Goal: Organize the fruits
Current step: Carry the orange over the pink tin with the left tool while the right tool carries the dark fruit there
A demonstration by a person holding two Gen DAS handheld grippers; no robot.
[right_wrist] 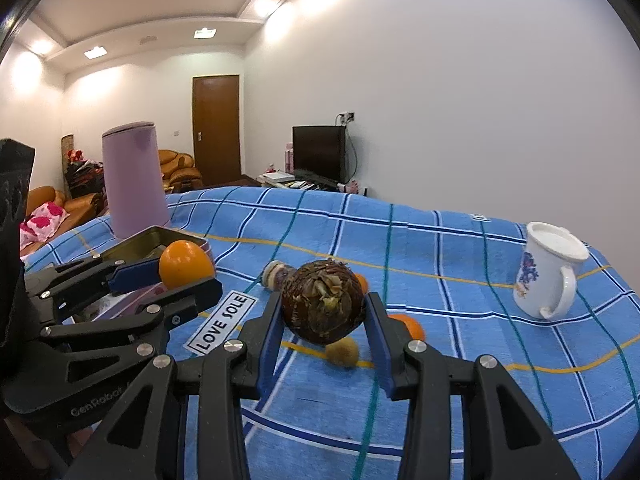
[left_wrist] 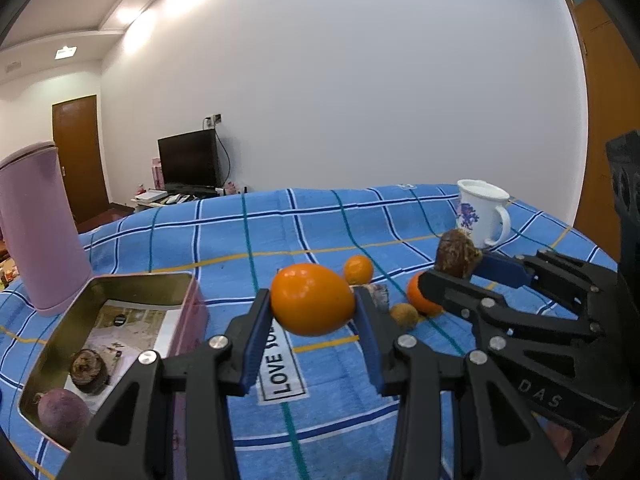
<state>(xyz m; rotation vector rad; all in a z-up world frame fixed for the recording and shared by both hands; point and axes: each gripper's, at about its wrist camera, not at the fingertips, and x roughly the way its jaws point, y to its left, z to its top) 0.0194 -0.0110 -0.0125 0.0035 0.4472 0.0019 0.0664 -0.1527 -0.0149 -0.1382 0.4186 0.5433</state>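
Observation:
My left gripper [left_wrist: 312, 304] is shut on a large orange fruit [left_wrist: 312, 299] and holds it above the blue checked cloth, right of the metal tin [left_wrist: 120, 284]. The tin holds a brown scaly fruit [left_wrist: 89, 370] and a purple fruit [left_wrist: 62, 410]. My right gripper [right_wrist: 324, 312] is shut on a brown scaly fruit [right_wrist: 322, 306], held above the cloth; it also shows in the left wrist view [left_wrist: 456, 254]. On the cloth lie a small orange [left_wrist: 358, 269], another orange [left_wrist: 416, 300], a small tan fruit [right_wrist: 342, 352] and a small jar [right_wrist: 274, 274].
A tall pink canister [left_wrist: 38, 232] stands behind the tin. A white flowered mug [right_wrist: 548, 272] stands at the right of the cloth [right_wrist: 440, 240]. A "LOVE SOLE" label [right_wrist: 222, 322] is sewn on the cloth. A TV and door are behind.

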